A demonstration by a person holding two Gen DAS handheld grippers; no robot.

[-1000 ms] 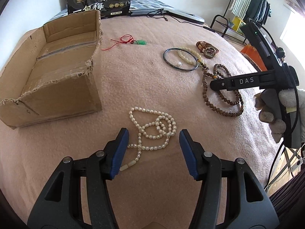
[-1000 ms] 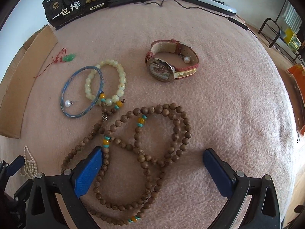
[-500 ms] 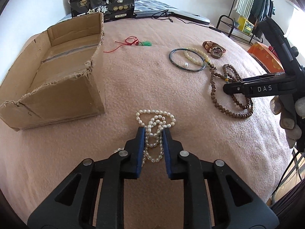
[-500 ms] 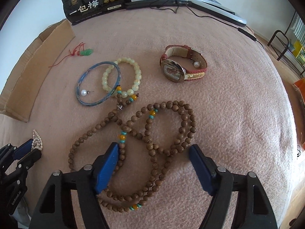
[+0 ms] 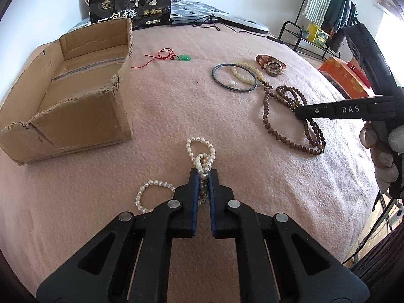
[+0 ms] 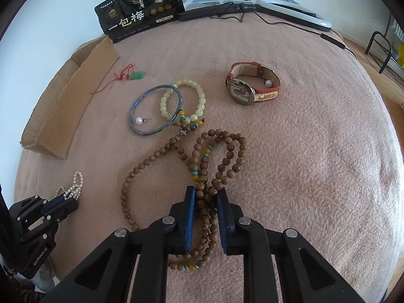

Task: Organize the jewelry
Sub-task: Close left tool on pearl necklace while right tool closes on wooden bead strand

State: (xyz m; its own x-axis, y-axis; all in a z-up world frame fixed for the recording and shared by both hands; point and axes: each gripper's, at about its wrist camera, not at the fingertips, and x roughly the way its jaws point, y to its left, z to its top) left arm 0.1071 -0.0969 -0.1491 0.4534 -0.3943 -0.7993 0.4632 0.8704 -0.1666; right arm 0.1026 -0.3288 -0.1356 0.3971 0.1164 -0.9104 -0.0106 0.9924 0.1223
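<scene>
My left gripper (image 5: 203, 174) is shut on the white pearl necklace (image 5: 200, 151), which is bunched between its blue pads on the pink blanket; one loop trails to the left. My right gripper (image 6: 205, 194) is closing on the brown wooden bead necklace (image 6: 227, 161), and its pads press on several bunched strands. The rest of that necklace lies spread on the blanket. In the left wrist view the right gripper (image 5: 300, 112) reaches in from the right over the wooden beads (image 5: 277, 136). An open cardboard box (image 5: 75, 116) stands at the left.
Beyond the wooden beads lie a blue bangle (image 6: 131, 115) with a pearl earring (image 6: 138, 120) inside it, a pale bead bracelet (image 6: 188, 83), a red-strapped watch (image 6: 250, 88) and a green pendant on red cord (image 6: 137, 75). A black packet (image 6: 141, 12) and cables sit at the back.
Both grippers have gone from open to closed: the left on the pearl necklace, gathering it into a bunch, the right on the wooden beads. The right gripper came slightly nearer the beads.
</scene>
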